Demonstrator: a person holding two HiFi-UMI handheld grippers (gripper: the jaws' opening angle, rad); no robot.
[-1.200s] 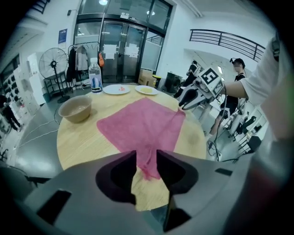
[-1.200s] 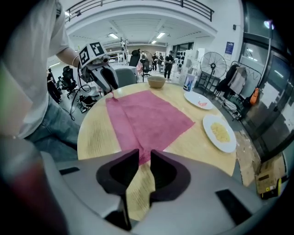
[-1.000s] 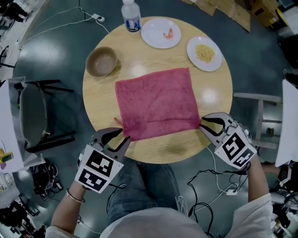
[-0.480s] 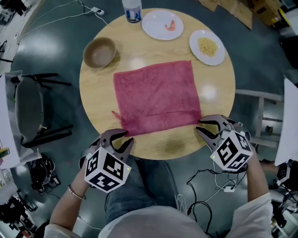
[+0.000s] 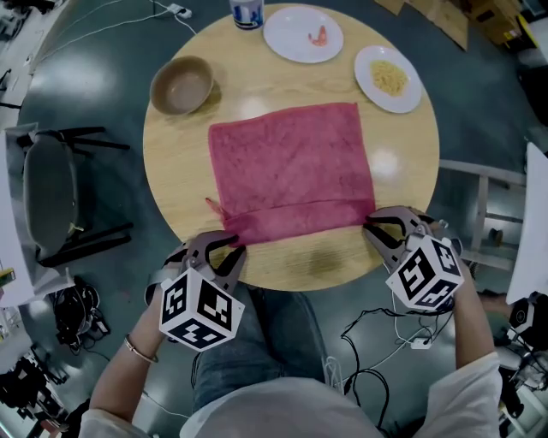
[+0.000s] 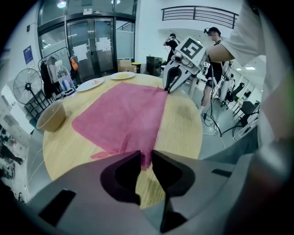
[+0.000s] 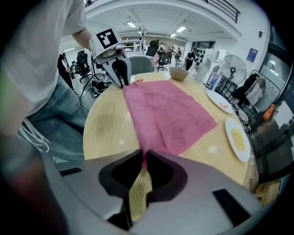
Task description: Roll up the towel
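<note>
A pink towel [image 5: 291, 175] lies spread flat on the round wooden desk [image 5: 402, 184], its near edge turned over into a narrow fold that runs across the side closest to the person. The left gripper [image 5: 229, 246] is at the near left corner of that fold and the right gripper [image 5: 372, 227] at the near right corner, both angled steeply down at the desk edge.

In the left gripper view the jaws have just been closing and now stand narrow, with the towel's corner [image 6: 124, 119] filling the slim gap between their tips. In the right gripper view the jaws have also just been closing and are almost together, nipping a thin sliver of the towel's edge [image 7: 170, 114]; bare wood shows below the tips.

Past the towel's far edge stand a brown bowl [image 5: 181, 85] to the left, a white plate [image 5: 303, 34] with a small pink bit of food, a second white plate [image 5: 388, 79] with yellow food to the right, and a bottle [image 5: 246, 10] at the desk's far rim, all apart from the towel. A dark chair [image 5: 51, 197] stands on the floor to the left of the desk
</note>
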